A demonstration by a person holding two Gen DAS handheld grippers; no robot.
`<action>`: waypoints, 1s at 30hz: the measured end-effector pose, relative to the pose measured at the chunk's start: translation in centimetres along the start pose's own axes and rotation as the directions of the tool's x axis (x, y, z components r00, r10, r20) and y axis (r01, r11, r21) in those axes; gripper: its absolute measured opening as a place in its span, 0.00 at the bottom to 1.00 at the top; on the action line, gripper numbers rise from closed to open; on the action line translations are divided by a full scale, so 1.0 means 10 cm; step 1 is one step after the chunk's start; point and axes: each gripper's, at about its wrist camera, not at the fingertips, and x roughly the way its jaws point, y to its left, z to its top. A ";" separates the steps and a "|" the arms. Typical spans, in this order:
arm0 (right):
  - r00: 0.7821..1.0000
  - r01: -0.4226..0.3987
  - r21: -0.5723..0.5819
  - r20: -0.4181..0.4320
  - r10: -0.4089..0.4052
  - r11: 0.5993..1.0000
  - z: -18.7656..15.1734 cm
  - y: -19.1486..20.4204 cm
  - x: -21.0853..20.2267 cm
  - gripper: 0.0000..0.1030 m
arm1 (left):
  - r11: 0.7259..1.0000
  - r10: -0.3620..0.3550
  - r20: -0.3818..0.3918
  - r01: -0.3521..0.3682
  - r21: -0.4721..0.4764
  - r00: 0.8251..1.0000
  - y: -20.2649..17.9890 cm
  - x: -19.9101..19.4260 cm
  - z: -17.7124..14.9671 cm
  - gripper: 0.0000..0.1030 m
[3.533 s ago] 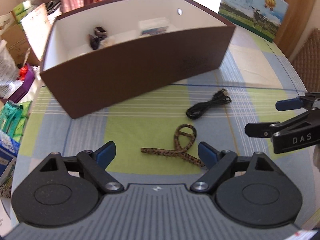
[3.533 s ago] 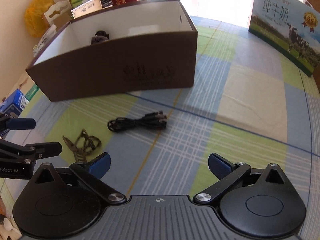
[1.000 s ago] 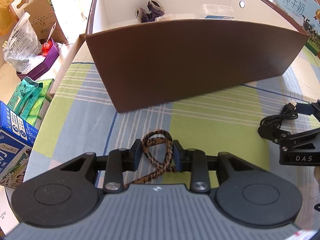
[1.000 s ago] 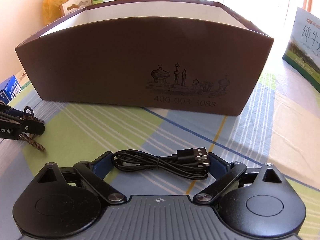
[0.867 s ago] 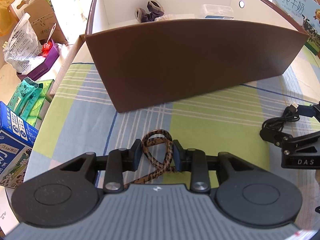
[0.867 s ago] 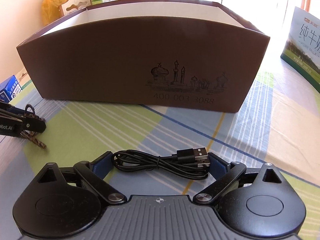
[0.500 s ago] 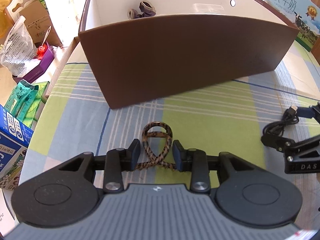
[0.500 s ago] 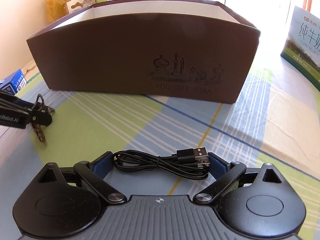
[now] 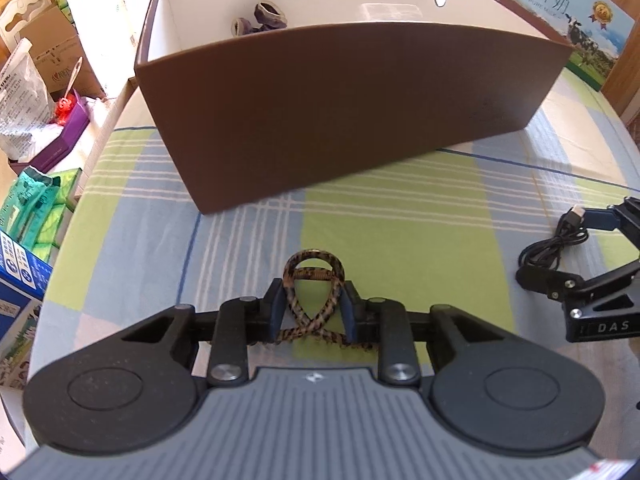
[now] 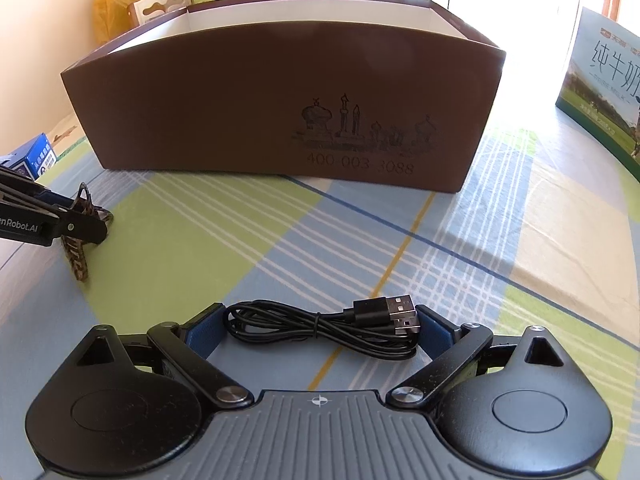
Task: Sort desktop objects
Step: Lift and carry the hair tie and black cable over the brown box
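Checked cloth in green, blue and cream covers the table, and strong daylight comes from the far side. On it stands a brown box w/ white inside; from my left cam I see a few small things lying on its floor, incl. dark rolled pieces, too small for me to name. A milk carton pack w/ cow picture stands behind the box on the right. Bags and cartons are piled beside the table on the left.

My left gripper is closed on the leopard-pattern band: the blue pads press both sides of its loop, the loop top sticks out ahead of the fingers, and the crossed ends hang below. In the right cam the band looks lifted at the grip, one end reaching down to the cloth, in front of the box's left corner.

My right gripper has the black USB cable between its wide-set pads. Both cable ends touch the pads, so I read it as a grip. The cable is coiled, plugs on the right side, near the box front, which carries a skyline print.
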 end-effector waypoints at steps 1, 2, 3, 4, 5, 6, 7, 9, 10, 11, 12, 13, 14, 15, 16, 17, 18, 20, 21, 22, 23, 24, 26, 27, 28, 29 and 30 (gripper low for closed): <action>1.000 0.000 0.000 -0.004 0.000 1.000 -0.01 0.00 -0.02 0.92 | 1.000 -0.008 0.000 0.008 0.001 1.000 -0.01 -0.02 -0.02 0.23; 1.000 -0.001 0.000 -0.008 0.001 1.000 -0.02 -0.01 -0.03 0.92 | 1.000 -0.013 0.000 0.013 0.003 1.000 -0.03 -0.03 -0.03 0.23; 1.000 -0.001 0.000 -0.012 0.001 1.000 -0.03 -0.01 -0.05 0.92 | 1.000 -0.016 0.002 0.016 0.006 1.000 -0.04 -0.05 -0.05 0.23; 1.000 -0.002 0.001 -0.016 0.002 1.000 -0.05 -0.01 -0.06 0.92 | 1.000 -0.017 0.003 0.017 0.009 1.000 -0.05 -0.07 -0.06 0.23; 1.000 -0.002 0.004 -0.019 0.002 1.000 -0.06 -0.02 -0.08 0.92 | 1.000 -0.018 0.006 0.017 0.009 1.000 -0.06 -0.09 -0.08 0.23; 1.000 -0.003 0.009 -0.023 0.003 1.000 -0.07 -0.02 -0.10 0.92 | 1.000 -0.019 0.010 0.019 0.008 1.000 -0.07 -0.11 -0.09 0.23; 1.000 -0.004 0.013 -0.026 0.005 1.000 -0.09 -0.03 -0.12 0.92 | 1.000 -0.023 0.013 0.023 0.005 1.000 -0.08 -0.14 -0.11 0.23; 0.999 -0.008 0.023 -0.031 0.008 1.000 -0.11 -0.04 -0.15 0.92 | 1.000 -0.028 0.022 0.028 0.004 0.999 -0.09 -0.20 -0.13 0.23; 0.999 -0.009 0.028 -0.031 0.010 1.000 -0.12 -0.05 -0.17 0.92 | 1.000 -0.029 0.028 0.029 0.007 0.999 -0.09 -0.23 -0.13 0.23; 0.999 -0.010 0.031 -0.030 0.011 0.999 -0.13 -0.05 -0.19 0.92 | 1.000 -0.030 0.035 0.030 0.009 0.999 -0.10 -0.26 -0.14 0.23; 1.000 -0.011 0.035 -0.027 0.012 0.999 -0.13 -0.06 -0.21 0.92 | 0.999 -0.031 0.041 0.031 0.009 0.999 -0.11 -0.30 -0.14 0.23; 1.000 -0.012 0.037 -0.024 0.013 0.999 -0.13 -0.06 -0.23 0.92 | 0.999 -0.032 0.049 0.031 0.011 0.998 -0.11 -0.33 -0.15 0.23; 1.000 -0.013 0.039 -0.020 0.014 0.999 -0.13 -0.06 -0.26 0.92 | 0.999 -0.032 0.057 0.031 0.013 0.998 -0.12 -0.36 -0.15 0.23; 1.000 -0.014 0.040 -0.015 0.015 0.999 -0.13 -0.06 -0.28 0.92 | 0.999 -0.032 0.065 0.031 0.015 0.997 -0.13 -0.38 -0.15 0.23; 1.000 -0.015 0.040 -0.010 0.016 0.999 -0.13 -0.06 -0.29 0.92 | 0.999 -0.032 0.071 0.031 0.016 0.997 -0.13 -0.40 -0.15 0.23; 1.000 -0.016 0.039 -0.006 0.016 0.999 -0.12 -0.06 -0.31 0.92 | 0.999 -0.033 0.075 0.032 0.016 0.997 -0.14 -0.42 -0.14 0.23; 1.000 -0.018 0.038 -0.002 0.018 0.999 -0.11 -0.06 -0.32 0.92 | 0.999 -0.033 0.080 0.032 0.016 0.996 -0.14 -0.44 -0.14 0.23; 1.000 -0.020 0.035 0.006 0.020 0.999 -0.10 -0.05 -0.35 0.92 | 0.999 -0.033 0.090 0.032 0.021 0.995 -0.15 -0.48 -0.12 0.23; 1.000 -0.022 0.033 0.010 0.022 0.999 -0.09 -0.05 -0.37 0.92 | 0.999 -0.034 0.095 0.032 0.023 0.995 -0.16 -0.50 -0.12 0.23; 1.000 -0.025 0.031 0.013 0.024 0.999 -0.08 -0.05 -0.38 0.92 | 0.999 -0.035 0.101 0.033 0.025 0.994 -0.17 -0.53 -0.11 0.23; 1.000 -0.027 0.029 0.016 0.027 0.999 -0.07 -0.05 -0.39 0.92 | 0.999 -0.036 0.107 0.033 0.026 0.994 -0.17 -0.55 -0.11 0.23; 0.999 -0.029 0.027 0.019 0.029 0.999 -0.06 -0.05 -0.41 0.92 | 0.999 -0.037 0.113 0.034 0.027 0.993 -0.18 -0.57 -0.10 0.23; 0.999 -0.033 0.022 0.026 0.032 0.999 -0.04 -0.04 -0.44 0.92 | 0.999 -0.040 0.126 0.036 0.030 0.991 -0.18 -0.62 -0.09 0.23; 0.999 -0.034 0.020 0.029 0.033 0.999 -0.03 -0.04 -0.46 0.92 | 0.999 -0.040 0.133 0.036 0.032 0.990 -0.18 -0.64 -0.08 0.23; 0.999 -0.035 0.018 0.032 0.035 0.999 -0.02 -0.04 -0.47 0.92 | 0.999 -0.040 0.139 0.036 0.034 0.989 -0.19 -0.67 -0.07 0.23; 0.999 -0.037 0.017 0.034 0.036 0.999 -0.01 -0.04 -0.48 0.92 | 0.999 -0.041 0.146 0.036 0.035 0.988 -0.19 -0.69 -0.06 0.23; 0.999 -0.039 0.016 0.036 0.039 0.999 0.00 -0.04 -0.49 0.92 | 0.999 -0.043 0.153 0.037 0.037 0.987 -0.19 -0.71 -0.05 0.23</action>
